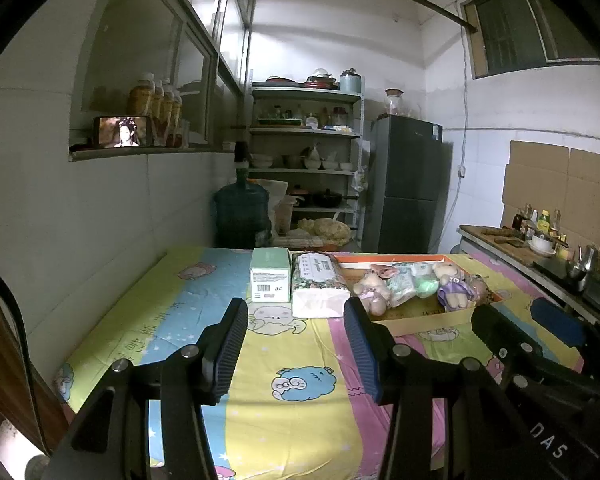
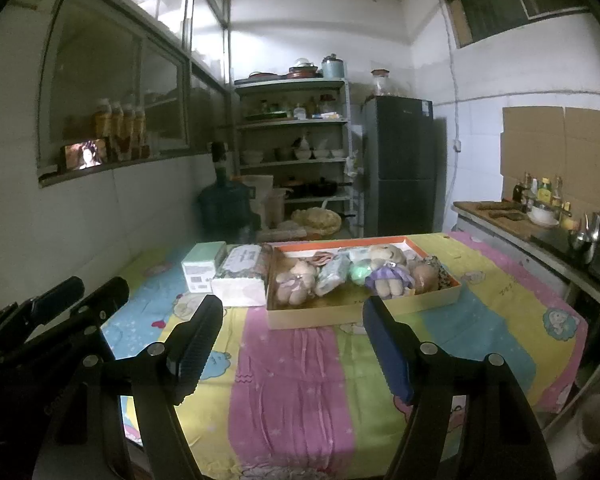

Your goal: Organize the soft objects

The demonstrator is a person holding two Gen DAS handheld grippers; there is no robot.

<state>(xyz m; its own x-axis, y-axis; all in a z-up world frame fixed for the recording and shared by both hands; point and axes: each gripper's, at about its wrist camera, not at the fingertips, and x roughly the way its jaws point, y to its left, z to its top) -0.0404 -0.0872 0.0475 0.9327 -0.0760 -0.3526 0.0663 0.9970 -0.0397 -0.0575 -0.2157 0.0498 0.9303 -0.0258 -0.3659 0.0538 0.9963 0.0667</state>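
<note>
A shallow cardboard box (image 2: 342, 312) with an orange rim sits on the far part of the table and also shows in the left wrist view (image 1: 428, 322). It holds several soft toys: a pale pink plush (image 2: 296, 280), a bear in a purple dress (image 2: 390, 278), a green ball (image 2: 360, 272) and a wrapped packet (image 2: 334, 276). My left gripper (image 1: 296, 316) is open and empty, above the cloth short of the tissue pack (image 1: 318, 290). My right gripper (image 2: 294, 314) is open and empty, just in front of the box.
A green-white carton (image 1: 271, 280) stands left of the tissue pack. The table wears a colourful cartoon cloth (image 2: 296, 380). A wall runs along the left. Behind stand a water jug (image 1: 242, 210), shelves (image 1: 306, 152) and a fridge (image 1: 406, 184). A counter (image 2: 540, 236) with bottles lies right.
</note>
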